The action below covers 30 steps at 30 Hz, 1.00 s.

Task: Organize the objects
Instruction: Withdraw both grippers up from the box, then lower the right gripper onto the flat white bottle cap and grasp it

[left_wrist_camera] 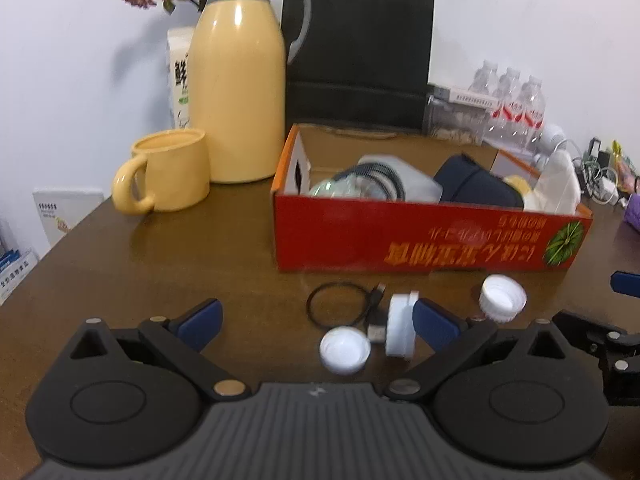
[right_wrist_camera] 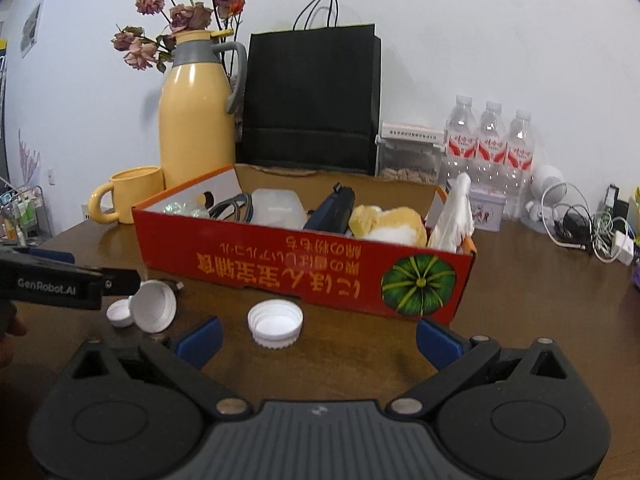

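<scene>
A red cardboard box (left_wrist_camera: 420, 240) (right_wrist_camera: 304, 268) holds several items: a clear container, a dark pouch, a coiled cable, yellow and white soft things. Three white lids lie on the brown table in front of it: a small one (left_wrist_camera: 345, 349) (right_wrist_camera: 119, 313), one standing on edge (left_wrist_camera: 400, 330) (right_wrist_camera: 154, 306) against my left gripper's right fingertip (left_wrist_camera: 434, 324), and a ribbed one (left_wrist_camera: 502, 298) (right_wrist_camera: 275, 322). A black cable loop (left_wrist_camera: 340, 307) lies by them. My left gripper (left_wrist_camera: 318, 322) is open. My right gripper (right_wrist_camera: 318, 340) is open and empty, just behind the ribbed lid.
A yellow mug (left_wrist_camera: 166, 170) (right_wrist_camera: 128, 194) and a yellow thermos (left_wrist_camera: 236, 80) (right_wrist_camera: 196, 120) stand at the back left. A black paper bag (right_wrist_camera: 312, 100), water bottles (right_wrist_camera: 490, 140), a small tin (right_wrist_camera: 486, 206) and tangled chargers (right_wrist_camera: 592, 232) line the back and right.
</scene>
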Motion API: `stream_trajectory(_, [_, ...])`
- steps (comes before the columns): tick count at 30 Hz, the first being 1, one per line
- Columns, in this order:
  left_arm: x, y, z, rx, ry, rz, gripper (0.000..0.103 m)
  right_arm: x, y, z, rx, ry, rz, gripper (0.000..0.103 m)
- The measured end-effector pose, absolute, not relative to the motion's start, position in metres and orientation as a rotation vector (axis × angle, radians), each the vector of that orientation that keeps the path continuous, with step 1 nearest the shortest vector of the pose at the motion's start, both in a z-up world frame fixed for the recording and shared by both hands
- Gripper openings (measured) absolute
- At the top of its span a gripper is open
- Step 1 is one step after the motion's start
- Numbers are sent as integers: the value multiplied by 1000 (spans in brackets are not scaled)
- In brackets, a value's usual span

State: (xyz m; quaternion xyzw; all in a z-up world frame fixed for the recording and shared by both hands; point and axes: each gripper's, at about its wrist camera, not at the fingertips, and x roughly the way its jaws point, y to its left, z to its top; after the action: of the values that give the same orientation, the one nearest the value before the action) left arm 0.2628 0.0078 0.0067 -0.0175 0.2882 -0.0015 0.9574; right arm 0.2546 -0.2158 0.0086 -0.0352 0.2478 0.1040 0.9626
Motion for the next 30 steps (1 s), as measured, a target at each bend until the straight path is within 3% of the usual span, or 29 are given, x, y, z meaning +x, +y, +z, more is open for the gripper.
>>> stream_trajectory(30, [269, 10, -14, -1, 706, 33, 103, 269, -213, -15, -34, 703, 162, 103])
